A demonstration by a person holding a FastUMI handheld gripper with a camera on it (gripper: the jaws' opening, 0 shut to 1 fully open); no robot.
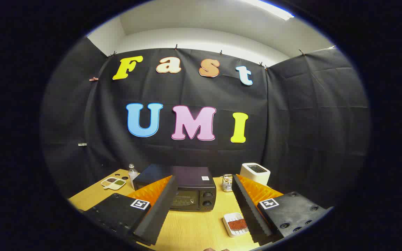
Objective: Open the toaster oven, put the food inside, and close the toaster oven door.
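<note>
A black toaster oven (187,190) stands on the wooden table (194,226), its glass door closed and two knobs on its right side. It sits beyond my fingers, partly behind the left one. A small white dish holding reddish food (235,224) lies on the table just inside my right finger (248,205), closer than the oven. My gripper (204,183) hovers above the table with its fingers spread wide and nothing between them.
A white toaster (255,173) stands at the back right. A small wire basket (226,183) sits between it and the oven. Left of the oven are a clear bottle (132,173) and a divided plate of seasonings (113,182).
</note>
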